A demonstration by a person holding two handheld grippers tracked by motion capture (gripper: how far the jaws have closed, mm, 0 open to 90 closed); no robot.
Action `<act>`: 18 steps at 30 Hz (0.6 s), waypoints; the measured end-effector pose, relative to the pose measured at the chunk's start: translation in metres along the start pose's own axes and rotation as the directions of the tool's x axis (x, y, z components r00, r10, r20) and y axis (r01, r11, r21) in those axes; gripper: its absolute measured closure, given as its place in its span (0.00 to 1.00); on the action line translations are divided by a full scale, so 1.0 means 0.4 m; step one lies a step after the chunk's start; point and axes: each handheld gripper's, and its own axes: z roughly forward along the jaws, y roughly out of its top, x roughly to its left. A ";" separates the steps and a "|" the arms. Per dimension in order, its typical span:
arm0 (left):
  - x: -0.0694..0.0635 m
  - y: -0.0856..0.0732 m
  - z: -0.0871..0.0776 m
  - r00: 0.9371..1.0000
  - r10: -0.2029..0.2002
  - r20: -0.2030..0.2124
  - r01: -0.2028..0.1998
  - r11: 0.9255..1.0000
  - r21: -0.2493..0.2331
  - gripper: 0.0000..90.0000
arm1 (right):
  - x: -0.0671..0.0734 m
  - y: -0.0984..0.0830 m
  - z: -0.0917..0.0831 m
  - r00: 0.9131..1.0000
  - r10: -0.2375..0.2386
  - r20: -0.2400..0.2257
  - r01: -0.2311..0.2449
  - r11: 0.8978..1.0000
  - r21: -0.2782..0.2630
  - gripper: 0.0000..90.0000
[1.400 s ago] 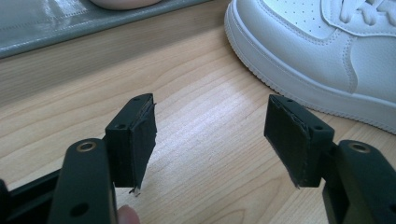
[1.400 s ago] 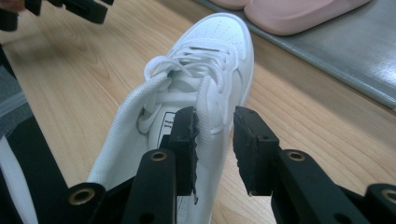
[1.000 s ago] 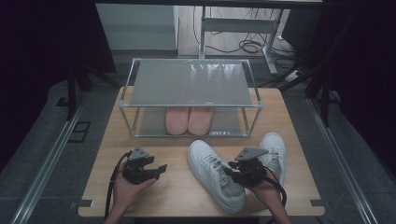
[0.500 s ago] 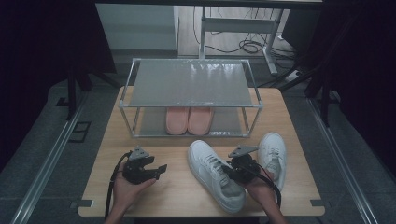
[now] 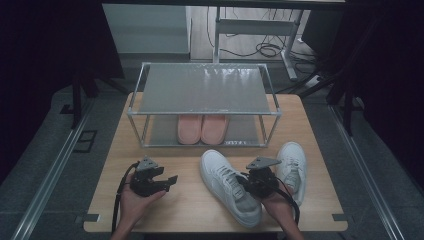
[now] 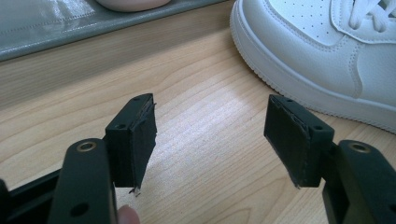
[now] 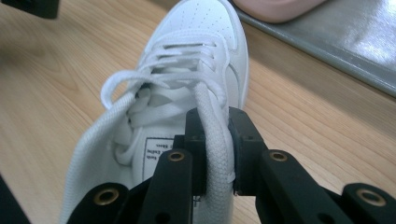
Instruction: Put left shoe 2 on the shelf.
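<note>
right gripper just been closing, fingers now clamped on collar rim of white sneaker, shoe sits near worktop front edge, toe toward rack; second sneaker just beside; left gripper fingers spread wide, nothing between, resting over bare wood

The rack stands at the table's far edge, slippers on its lower shelf. Before it, toward the near-right corner, two sneakers lie side by side: left sneaker, right sneaker.
</note>
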 end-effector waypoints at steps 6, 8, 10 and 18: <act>0.004 -0.001 0.001 1.000 -0.005 -0.003 0.005 1.000 0.000 0.38 | 0.003 0.005 -0.016 1.000 0.009 -0.029 -0.010 0.999 -0.051 0.89; 0.004 -0.001 0.000 1.000 -0.005 -0.003 0.005 1.000 0.000 0.38 | 0.001 0.006 -0.023 0.999 0.016 -0.047 -0.019 0.997 -0.072 0.89; 0.004 -0.001 0.000 1.000 -0.005 -0.004 0.005 1.000 -0.001 0.38 | 0.000 0.009 -0.030 0.998 0.022 -0.064 -0.028 0.996 -0.089 0.90; 0.004 -0.001 -0.001 1.000 -0.006 -0.004 0.006 1.000 -0.001 0.38 | 0.015 0.031 -0.061 0.996 0.003 -0.090 -0.015 0.991 -0.134 0.90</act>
